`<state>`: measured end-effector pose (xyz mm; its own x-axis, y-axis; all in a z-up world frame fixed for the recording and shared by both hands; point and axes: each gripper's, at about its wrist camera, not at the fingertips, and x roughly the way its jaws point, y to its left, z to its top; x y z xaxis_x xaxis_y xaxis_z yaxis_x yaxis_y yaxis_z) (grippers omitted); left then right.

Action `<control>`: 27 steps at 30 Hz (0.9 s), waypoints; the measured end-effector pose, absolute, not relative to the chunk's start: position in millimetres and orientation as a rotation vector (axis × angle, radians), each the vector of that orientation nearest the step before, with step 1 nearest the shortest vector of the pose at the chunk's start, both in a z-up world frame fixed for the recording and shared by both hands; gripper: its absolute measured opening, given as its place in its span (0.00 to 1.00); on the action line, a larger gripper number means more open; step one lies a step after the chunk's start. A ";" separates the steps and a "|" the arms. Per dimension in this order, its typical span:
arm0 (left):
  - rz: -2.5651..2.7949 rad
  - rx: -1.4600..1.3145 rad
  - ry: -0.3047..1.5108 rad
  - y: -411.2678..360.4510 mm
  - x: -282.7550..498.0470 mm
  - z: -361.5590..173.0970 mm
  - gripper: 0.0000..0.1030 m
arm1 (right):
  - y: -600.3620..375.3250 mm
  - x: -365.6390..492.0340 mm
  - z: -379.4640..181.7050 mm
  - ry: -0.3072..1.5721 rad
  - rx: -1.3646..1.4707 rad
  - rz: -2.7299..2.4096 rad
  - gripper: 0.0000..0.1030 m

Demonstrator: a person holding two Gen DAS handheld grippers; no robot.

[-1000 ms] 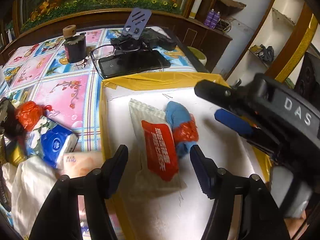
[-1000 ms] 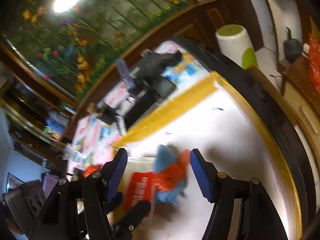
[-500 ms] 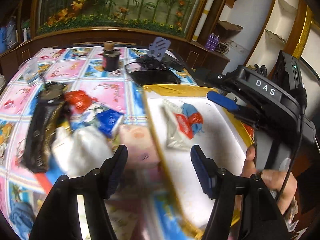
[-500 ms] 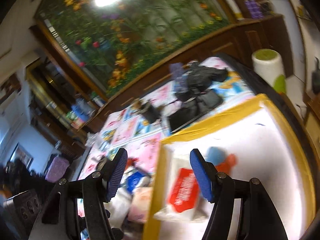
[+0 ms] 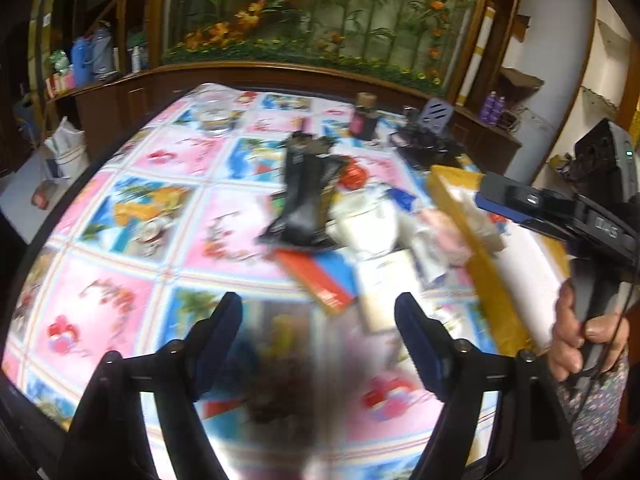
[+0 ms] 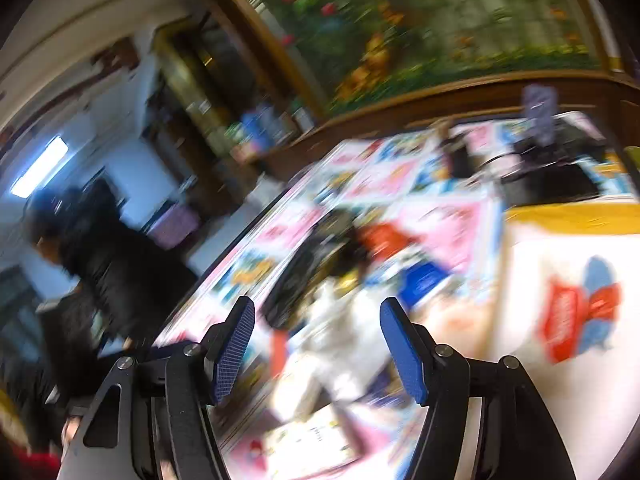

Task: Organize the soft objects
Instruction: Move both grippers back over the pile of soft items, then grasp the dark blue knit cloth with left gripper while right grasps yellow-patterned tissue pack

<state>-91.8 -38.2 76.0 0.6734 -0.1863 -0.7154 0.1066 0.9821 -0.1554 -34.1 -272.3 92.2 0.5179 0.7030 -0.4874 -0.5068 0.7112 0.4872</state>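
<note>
- A cluttered desk [image 5: 132, 240] covered in a glossy patchwork cloth of pink and blue picture squares; both views are smeared by motion blur.
- The left gripper [image 5: 318, 320] has nothing between its blue-padded fingers, and its jaws are opening above the cloth.
- The right gripper [image 6: 316, 344] is spread and empty too, its ribbed blue pads aimed toward the pile.
- A loose pile of soft objects [image 5: 372, 224] lies mid-desk: a crumpled white plastic bag, a limp shiny black pouch [image 5: 306, 196], a pale pink tissue pack [image 5: 444, 230], a small blue pack and a flat red-and-blue packet.
- To the right is a white tray [image 6: 568, 216] with a yellow rim. On it rest a white wipes pack with a red label [image 6: 560, 320] and a rolled blue-and-red cloth bundle, touching each other.
- Likely step: reaching for the next soft item from the pile, two apparently sorted already.
- The next move calls for settling over one item and closing gently; thin crinkly wrappers may slip or bunch.
</note>
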 end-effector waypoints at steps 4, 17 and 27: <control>-0.080 -0.083 0.839 -12.6 -102.1 58.5 0.81 | -237.1 -52.2 87.0 0.779 0.144 0.842 0.85; -0.061 -0.047 0.921 -9.5 -94.5 19.9 0.82 | -212.1 -79.5 42.3 0.980 -0.271 0.844 0.93; -0.021 -0.053 0.926 -8.2 -88.7 9.4 0.66 | -181.7 -85.7 13.5 1.019 -0.426 0.803 0.93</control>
